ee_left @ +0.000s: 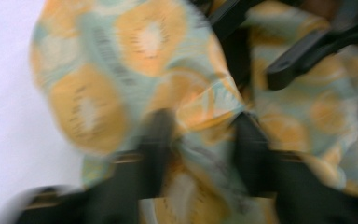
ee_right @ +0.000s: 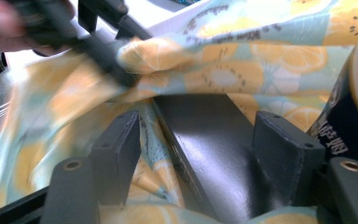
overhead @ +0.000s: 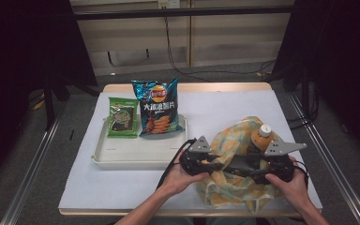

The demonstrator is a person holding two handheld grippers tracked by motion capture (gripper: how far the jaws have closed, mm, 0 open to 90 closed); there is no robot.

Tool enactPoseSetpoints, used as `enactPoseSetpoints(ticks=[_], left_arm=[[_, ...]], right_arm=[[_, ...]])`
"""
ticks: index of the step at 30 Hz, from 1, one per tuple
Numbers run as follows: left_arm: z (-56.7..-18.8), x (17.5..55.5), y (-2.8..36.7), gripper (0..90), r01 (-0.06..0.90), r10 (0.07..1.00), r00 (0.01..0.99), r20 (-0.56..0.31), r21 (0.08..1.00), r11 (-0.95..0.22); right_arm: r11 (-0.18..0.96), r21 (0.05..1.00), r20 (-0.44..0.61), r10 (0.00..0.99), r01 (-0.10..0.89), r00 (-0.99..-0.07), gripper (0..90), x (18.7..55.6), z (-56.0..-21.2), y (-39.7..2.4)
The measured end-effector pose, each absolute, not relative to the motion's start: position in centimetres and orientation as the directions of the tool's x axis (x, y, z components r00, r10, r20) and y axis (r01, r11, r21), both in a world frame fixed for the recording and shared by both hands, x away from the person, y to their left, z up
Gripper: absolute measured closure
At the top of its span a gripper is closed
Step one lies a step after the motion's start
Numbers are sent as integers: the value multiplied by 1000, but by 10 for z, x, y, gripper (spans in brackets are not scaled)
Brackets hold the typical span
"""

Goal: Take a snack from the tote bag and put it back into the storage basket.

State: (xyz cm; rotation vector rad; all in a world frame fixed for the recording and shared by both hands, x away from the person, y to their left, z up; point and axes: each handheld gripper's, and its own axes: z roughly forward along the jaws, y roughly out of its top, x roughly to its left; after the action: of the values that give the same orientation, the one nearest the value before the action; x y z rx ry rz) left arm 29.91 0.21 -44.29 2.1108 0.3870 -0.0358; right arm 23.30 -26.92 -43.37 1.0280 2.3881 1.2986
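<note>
1. A white-covered table [overhead: 122, 187] in a dim room.
2. The left gripper [ee_left: 200, 135] has its jaws pinched on a fold of the fruit-print cloth bag [overhead: 234, 140]; the right gripper [ee_right: 200, 140] holds its jaws apart over the fabric, gripping nothing I can make out.
3. The orange bottle [overhead: 261, 136] stands in the bag at the right front, unpacking seemingly unfinished; two snack packets [overhead: 143, 115] already rest on the tray [overhead: 122, 159].
4. Both hands low, close together.

The near left part of the bench [overhead: 117, 187] is bare, so a hand could pass there. Farther back on the left sits a white tray [overhead: 122, 159], and two snack bags, a green one [overhead: 123, 117] and a blue one [overhead: 157, 108], stand up at its far end and block that way. Right of the tray, the far part of the bench is bare too. The near right is crowded: a lumpy fruit-print cloth bag [overhead: 232, 140] with an orange bottle [overhead: 261, 136] poking up, and both claws pressed close against it.
</note>
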Motion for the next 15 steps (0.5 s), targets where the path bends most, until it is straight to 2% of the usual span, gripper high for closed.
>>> enactPoseSetpoints(ticks=[1, 2, 5, 11, 15], left_arm=[[-442, 302, 5, 877, 299, 270, 945, -183, 819, -490], [-441, 304, 9, 892, 312, 282, 940, -190, 814, -490], [-439, 310, 23, 896, 336, 327, 926, -191, 813, -475], [-447, 315, 34, 897, 345, 369, 915, -162, 787, -510], [-455, 318, 34, 896, 367, 377, 908, -180, 776, -513]], right_arm=[[362, 806, 117, 679, 468, -725, 311, 233, -435, -269], [363, 804, 113, 685, 472, -720, 292, 233, -435, -270], [350, 809, 118, 692, 473, -713, 250, 235, -435, -272], [375, 792, 101, 698, 483, -709, 237, 241, -438, -267], [388, 787, 88, 699, 480, -710, 243, 242, -440, -266]])
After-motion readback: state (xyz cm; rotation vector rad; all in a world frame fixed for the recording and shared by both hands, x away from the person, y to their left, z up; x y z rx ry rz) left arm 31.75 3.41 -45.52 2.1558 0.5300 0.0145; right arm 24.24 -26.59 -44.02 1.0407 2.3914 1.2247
